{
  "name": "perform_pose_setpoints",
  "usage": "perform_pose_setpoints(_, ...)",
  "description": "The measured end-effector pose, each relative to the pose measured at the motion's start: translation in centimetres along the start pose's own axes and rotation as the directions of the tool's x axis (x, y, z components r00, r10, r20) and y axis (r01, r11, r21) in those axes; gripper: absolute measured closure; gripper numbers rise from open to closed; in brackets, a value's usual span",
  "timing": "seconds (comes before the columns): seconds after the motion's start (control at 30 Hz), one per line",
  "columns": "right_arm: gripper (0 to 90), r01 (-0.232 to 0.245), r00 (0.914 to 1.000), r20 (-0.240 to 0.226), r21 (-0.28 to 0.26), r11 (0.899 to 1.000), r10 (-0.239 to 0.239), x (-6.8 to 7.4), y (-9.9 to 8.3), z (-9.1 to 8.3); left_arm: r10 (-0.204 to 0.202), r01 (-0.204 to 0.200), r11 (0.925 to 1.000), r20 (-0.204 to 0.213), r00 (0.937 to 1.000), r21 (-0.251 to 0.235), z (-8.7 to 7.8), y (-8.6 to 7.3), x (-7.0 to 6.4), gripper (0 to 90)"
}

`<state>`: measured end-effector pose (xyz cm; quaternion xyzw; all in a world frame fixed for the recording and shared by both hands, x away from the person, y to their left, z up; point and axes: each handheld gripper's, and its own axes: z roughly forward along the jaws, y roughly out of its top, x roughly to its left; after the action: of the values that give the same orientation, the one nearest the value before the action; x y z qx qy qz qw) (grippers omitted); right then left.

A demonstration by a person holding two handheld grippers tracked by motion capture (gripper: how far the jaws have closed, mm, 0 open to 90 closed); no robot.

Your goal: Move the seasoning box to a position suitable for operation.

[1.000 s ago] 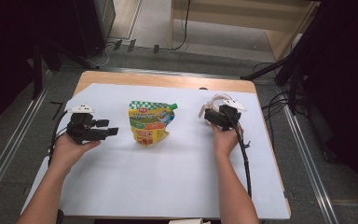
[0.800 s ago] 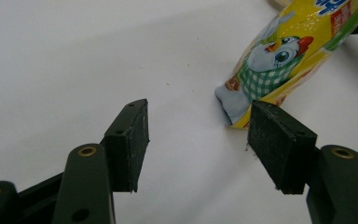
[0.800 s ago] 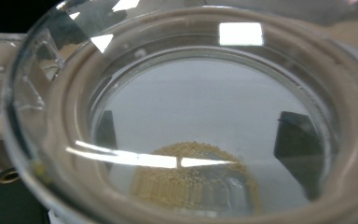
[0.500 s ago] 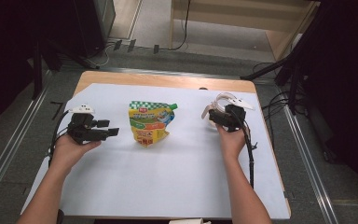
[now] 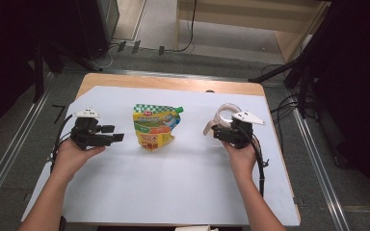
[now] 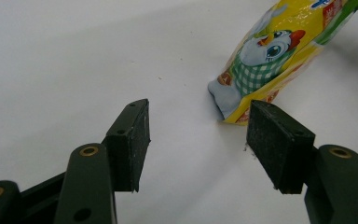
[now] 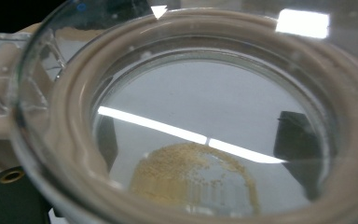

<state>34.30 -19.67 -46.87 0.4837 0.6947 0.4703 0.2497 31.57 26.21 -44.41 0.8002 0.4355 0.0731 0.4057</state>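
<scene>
From the high view, the pouch point(image 5: 155, 126) lies flat on the white tabletop point(image 5: 173, 192) between the two hands, its long axis running away from the person, spout at the far right corner. The left gripper point(image 5: 111, 138) sits just to the pouch's left, jaws pointing right at its lower half, and looks the nearer of the two; the right gripper point(image 5: 215, 132) is well apart to the right, at a clear jar point(image 5: 224, 117). In the left gripper view, the jaws are spread wide and hold nothing, with the pouch's bottom corner point(image 6: 228, 100) just ahead and right of the gap, near the right pad point(image 6: 279, 142); bare tabletop lies between, nothing in the way. In the right gripper view, the jar's beige-rimmed glass point(image 7: 205, 140) stands right before the lens, with tan grains point(image 7: 193, 175) inside; the jaws show dimly either side through the glass, so likely clamped on it, though I cannot tell for sure.
</scene>
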Motion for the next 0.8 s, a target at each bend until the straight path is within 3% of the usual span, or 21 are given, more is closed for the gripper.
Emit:
perform_pose_setpoints(0.37, 12.1, 0.048, 0.9962, -0.072, -0.004, 0.999, -0.048, 1.9, -1.2, -2.7, 0.021, -0.021, 0.9996, 0.002, 0.9998, 0.017, 0.2, 0.1, -0.2, 40.3)
perform_pose_setpoints(0.4, 12.2, 0.032, 0.9964, -0.079, -0.004, 0.999, -0.032, 2.1, -1.4, -2.8, 0.02, -0.02, 0.9997, 0.004, 0.9998, 0.011, 0.2, 0.1, -0.2, 40.2)
perform_pose_setpoints(0.47, 12.2, 0.017, 0.9949, -0.1, 0.003, 1.0, -0.016, 2.3, -1.6, -2.9, 0.021, -0.021, 0.9997, 0.012, 0.9997, 0.008, 0.1, 0.1, -0.3, 40.2)
perform_pose_setpoints(0.5, 12.1, 0.05, 0.9939, -0.098, 0.004, 0.999, -0.05, 2.8, -1.6, -2.9, 0.021, -0.021, 0.9997, 0.01, 0.9997, 0.009, 0.1, 0.1, -0.3, 40.2)
perform_pose_setpoints(0.8, 12.1, 0.084, 0.9843, -0.157, 0.017, 0.996, -0.081, 4.7, -2.3, -2.5, 0.02, -0.02, 0.9998, 0.01, 0.9997, 0.005, -0.4, 0.1, 0.1, 40.0)
